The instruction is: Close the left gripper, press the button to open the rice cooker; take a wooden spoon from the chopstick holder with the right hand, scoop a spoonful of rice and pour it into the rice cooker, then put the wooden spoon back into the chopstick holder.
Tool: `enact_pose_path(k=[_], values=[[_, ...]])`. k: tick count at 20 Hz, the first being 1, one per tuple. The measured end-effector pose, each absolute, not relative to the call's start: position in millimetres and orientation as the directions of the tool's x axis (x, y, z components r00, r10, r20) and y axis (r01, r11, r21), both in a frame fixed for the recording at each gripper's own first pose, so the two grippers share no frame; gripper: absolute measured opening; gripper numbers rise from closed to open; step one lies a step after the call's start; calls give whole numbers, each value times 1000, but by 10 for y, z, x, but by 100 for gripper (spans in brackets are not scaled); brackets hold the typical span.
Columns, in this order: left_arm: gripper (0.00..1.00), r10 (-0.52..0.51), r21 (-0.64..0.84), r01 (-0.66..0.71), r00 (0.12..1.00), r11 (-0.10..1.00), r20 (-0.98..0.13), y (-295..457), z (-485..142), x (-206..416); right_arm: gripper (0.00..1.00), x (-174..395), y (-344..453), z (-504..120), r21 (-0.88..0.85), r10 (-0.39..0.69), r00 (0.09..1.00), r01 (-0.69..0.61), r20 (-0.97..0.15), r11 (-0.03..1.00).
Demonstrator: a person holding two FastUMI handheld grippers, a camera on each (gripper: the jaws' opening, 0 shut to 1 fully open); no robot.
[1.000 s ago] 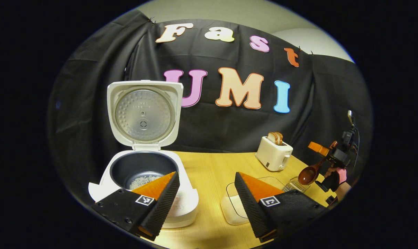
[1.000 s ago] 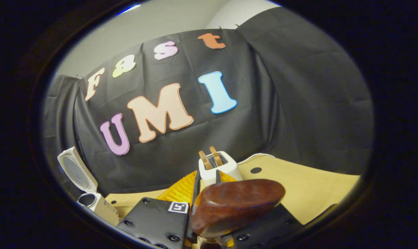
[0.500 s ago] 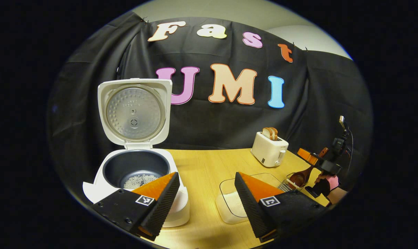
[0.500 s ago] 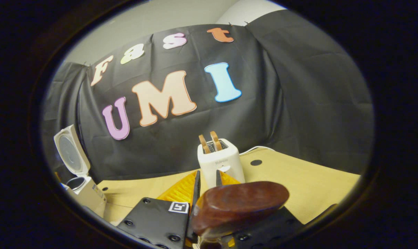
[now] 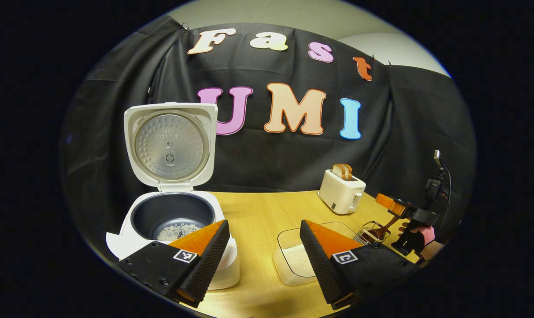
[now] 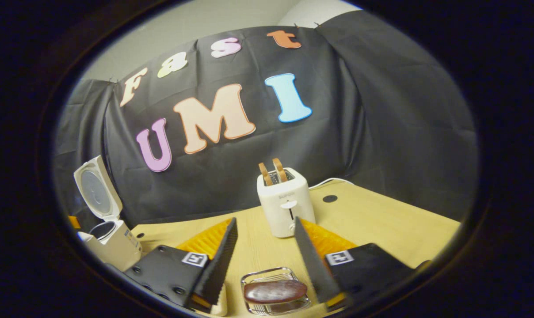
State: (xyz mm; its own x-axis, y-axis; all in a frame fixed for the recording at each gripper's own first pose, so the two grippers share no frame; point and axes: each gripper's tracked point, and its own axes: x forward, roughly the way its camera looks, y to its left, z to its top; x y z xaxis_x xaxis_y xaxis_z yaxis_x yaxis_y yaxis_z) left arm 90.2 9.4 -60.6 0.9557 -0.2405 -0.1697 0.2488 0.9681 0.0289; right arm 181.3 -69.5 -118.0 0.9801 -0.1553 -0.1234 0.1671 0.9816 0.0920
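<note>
The white rice cooker [image 5: 178, 229] stands open with its lid [image 5: 169, 145] upright and a little rice [image 5: 177, 230] in the dark pot. My left gripper [image 5: 264, 224] hovers open in front of it, holding nothing. The wooden spoon [image 6: 273, 291] stands bowl-up in the wire chopstick holder [image 6: 276, 297]. Just above them my right gripper [image 6: 265, 223] is open, its fingers either side of the spoon and apart from it. In the left gripper view the right gripper [image 5: 397, 210] sits over the chopstick holder [image 5: 369, 233] at the far right, held by a hand [image 5: 415, 238].
A clear container of rice [image 5: 298, 260] sits on the wooden table [image 5: 258, 212] between the cooker and the holder. A white toaster [image 6: 284, 203] with two slices stands behind the holder. The rice cooker [image 6: 110, 240] is far left in the right gripper view.
My right gripper has come down with the spoon, set it into the chopstick holder and opened, letting it go. The left gripper has barely moved.
</note>
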Motion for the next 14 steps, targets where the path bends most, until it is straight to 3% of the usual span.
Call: enact_pose_path(k=[2, 5, 14], values=[[95, -243, 23, 250, 957, 968, -160, 94, -557, 878, 93, 1730, -719, -1089, 72, -168, 978, 178, -121, 981], [95, -242, 12, 246, 960, 969, -141, 141, -466, 881, 99, 1543, -745, -864, 58, -188, 977, 194, -97, 979], [94, -152, -37, 149, 983, 988, -103, 557, -31, 1011, 99, 1066, -664, -198, 44, -226, 973, 227, -42, 973]])
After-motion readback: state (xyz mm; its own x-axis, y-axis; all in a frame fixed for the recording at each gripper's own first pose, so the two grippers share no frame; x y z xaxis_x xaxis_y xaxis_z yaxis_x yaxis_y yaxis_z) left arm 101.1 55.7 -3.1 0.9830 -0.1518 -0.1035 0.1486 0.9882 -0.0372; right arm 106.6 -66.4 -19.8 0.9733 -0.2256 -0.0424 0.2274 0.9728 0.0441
